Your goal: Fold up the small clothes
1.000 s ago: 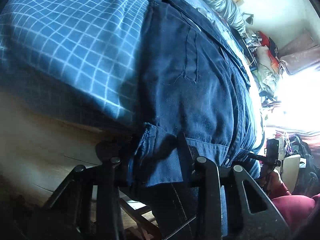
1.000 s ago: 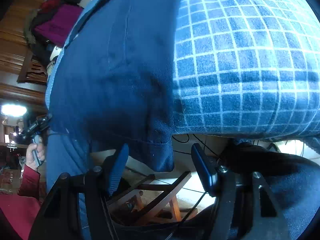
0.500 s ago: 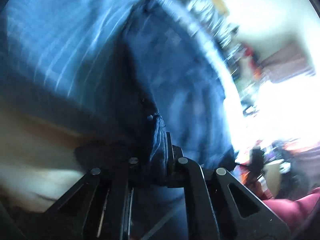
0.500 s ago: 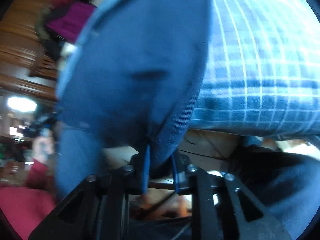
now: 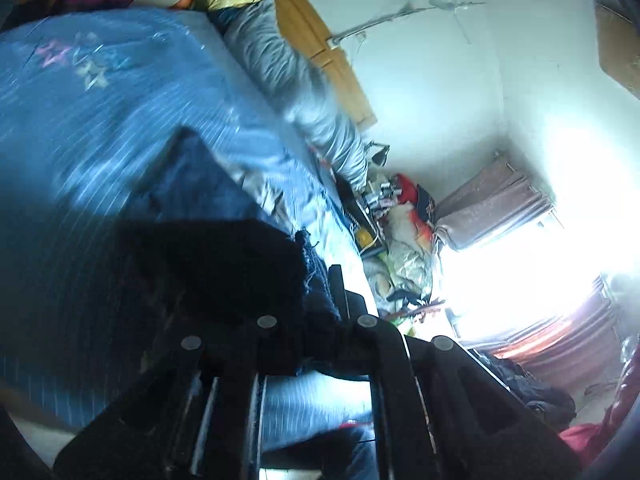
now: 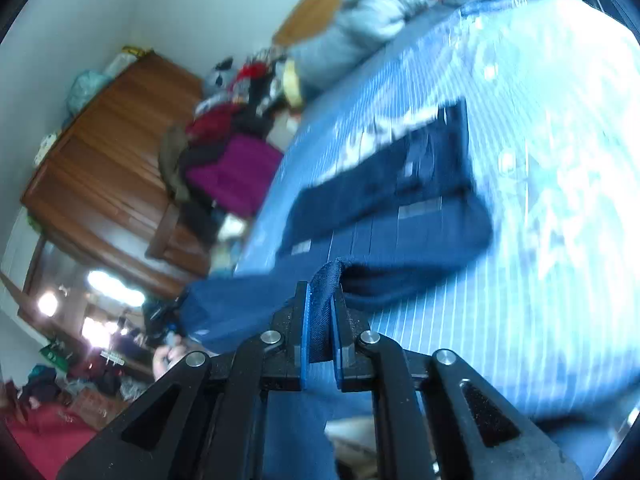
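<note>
both grippers now carry the navy shorts (image 6: 400, 208) up over the blue bedsheet (image 6: 520, 280); right gripper (image 6: 320, 332) and left gripper (image 5: 316, 312) each clench a hem.

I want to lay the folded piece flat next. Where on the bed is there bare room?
Bare checked bedspread lies right of the navy garment, out to the bed's near edge, and beyond it up to the grey duvet. Crowded: the clothes pile by the wooden cabinet. Both the right gripper and left gripper pinch the garment.
</note>
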{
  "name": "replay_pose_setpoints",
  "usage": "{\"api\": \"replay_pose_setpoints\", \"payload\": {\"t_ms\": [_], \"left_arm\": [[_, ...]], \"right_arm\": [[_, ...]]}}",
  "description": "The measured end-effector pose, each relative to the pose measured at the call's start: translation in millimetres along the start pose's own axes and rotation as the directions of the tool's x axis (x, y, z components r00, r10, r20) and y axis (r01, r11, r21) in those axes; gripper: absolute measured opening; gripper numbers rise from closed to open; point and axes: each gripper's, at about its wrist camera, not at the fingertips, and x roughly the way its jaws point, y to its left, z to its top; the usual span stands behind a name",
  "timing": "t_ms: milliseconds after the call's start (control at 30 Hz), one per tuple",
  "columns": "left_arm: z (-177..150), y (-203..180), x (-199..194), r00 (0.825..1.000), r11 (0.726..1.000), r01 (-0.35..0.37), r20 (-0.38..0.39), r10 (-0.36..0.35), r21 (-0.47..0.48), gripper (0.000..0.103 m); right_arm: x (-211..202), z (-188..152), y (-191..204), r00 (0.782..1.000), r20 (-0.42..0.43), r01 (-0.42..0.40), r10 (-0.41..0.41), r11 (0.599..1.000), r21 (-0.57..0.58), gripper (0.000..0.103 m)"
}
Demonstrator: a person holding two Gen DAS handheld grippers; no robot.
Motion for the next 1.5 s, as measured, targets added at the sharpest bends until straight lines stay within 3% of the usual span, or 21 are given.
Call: {"api": "replay_pose_setpoints", "payload": {"t_ms": [133, 333, 533, 567, 633, 667, 700, 767, 800, 833, 867, 933, 1100, 1200, 1333, 1367, 1433, 1500], "left_arm": [[37.3, 5.1, 38.2, 0.999, 0.999, -0.039, 0.007, 0.038, 0.014, 0.010], [100.6, 29.3, 111.7, 0.993, 0.993, -0.111, -0.027, 0.112, 0.044, 0.011], [142.6, 72.4, 188.0, 0.979, 0.981, -0.187, -0.065, 0.191, 0.055, 0.013], [144.2, 87.1, 204.7, 0.970, 0.974, -0.223, -0.084, 0.227, 0.048, 0.020], [142.5, 126.6, 239.5, 0.928, 0.940, -0.340, -0.150, 0.340, 0.027, 0.033], [139.9, 143.6, 251.7, 0.894, 0.911, -0.412, -0.184, 0.408, 0.018, 0.033], [137.2, 153.2, 255.9, 0.886, 0.905, -0.425, -0.199, 0.418, 0.006, 0.033], [137.1, 147.3, 243.4, 0.914, 0.925, -0.381, -0.156, 0.375, -0.010, 0.038], [137.8, 141.1, 235.3, 0.924, 0.933, -0.361, -0.133, 0.357, -0.005, 0.042], [138.3, 133.8, 224.5, 0.932, 0.938, -0.347, -0.105, 0.346, 0.005, 0.052], [141.2, 130.9, 218.5, 0.933, 0.937, -0.350, -0.084, 0.349, 0.012, 0.066], [142.5, 123.0, 202.3, 0.929, 0.930, -0.367, -0.042, 0.367, 0.025, 0.080], [133.1, 119.8, 175.4, 0.912, 0.913, -0.408, -0.040, 0.409, 0.027, 0.081], [122.0, 111.5, 185.3, 0.901, 0.903, -0.419, -0.077, 0.427, 0.100, 0.081], [83.5, 123.5, 201.0, 0.838, 0.852, -0.488, -0.169, 0.518, 0.191, 0.080], [74.1, 130.9, 199.5, 0.822, 0.838, -0.504, -0.180, 0.540, 0.209, 0.074], [66.7, 132.1, 188.6, 0.830, 0.830, -0.502, -0.133, 0.541, 0.245, 0.066], [71.4, 131.8, 174.0, 0.838, 0.842, -0.502, -0.130, 0.530, 0.196, 0.064]], "right_arm": [[28.3, 69.4, -3.1, 0.999, 0.034, 0.004, -0.003, 0.999, -0.035, 0.012], [90.8, 166.5, -25.4, 0.999, 0.010, 0.052, -0.052, 0.996, -0.065, 0.012], [158.9, 236.5, -91.3, 0.993, -0.039, 0.106, -0.107, 0.994, -0.035, 0.012], [174.4, 244.0, -103.2, 0.991, -0.061, 0.114, -0.116, 0.993, -0.037, 0.012], [201.8, 251.8, -128.8, 0.984, -0.111, 0.134, -0.137, 0.990, -0.036, 0.018], [217.9, 256.8, -143.4, 0.978, -0.133, 0.159, -0.162, 0.987, -0.030, 0.026], [226.2, 260.9, -153.3, 0.970, -0.129, 0.202, -0.204, 0.979, -0.033, 0.034], [230.4, 265.4, -168.2, 0.965, -0.101, 0.242, -0.241, 0.970, -0.003, 0.038], [227.1, 264.9, -170.8, 0.973, -0.081, 0.218, -0.216, 0.976, 0.015, 0.046], [222.3, 262.9, -170.1, 0.978, -0.055, 0.202, -0.201, 0.979, 0.011, 0.057], [220.4, 260.6, -168.3, 0.978, -0.041, 0.204, -0.204, 0.979, -0.008, 0.061], [223.5, 252.7, -165.9, 0.966, -0.051, 0.250, -0.253, 0.967, -0.055, 0.066], [242.6, 230.6, -172.3, 0.944, -0.106, 0.309, -0.312, 0.950, -0.048, 0.066], [243.6, 221.0, -169.5, 0.944, -0.095, 0.313, -0.316, 0.949, -0.045, 0.066], [236.3, 199.4, -161.3, 0.946, -0.073, 0.312, -0.315, 0.949, -0.046, 0.066], [233.7, 192.8, -160.2, 0.946, -0.070, 0.315, -0.317, 0.948, -0.041, 0.066], [228.0, 177.8, -156.4, 0.946, -0.074, 0.313, -0.314, 0.949, -0.030, 0.066], [219.6, 163.7, -147.6, 0.943, -0.070, 0.322, -0.324, 0.946, -0.037, 0.066]]}}
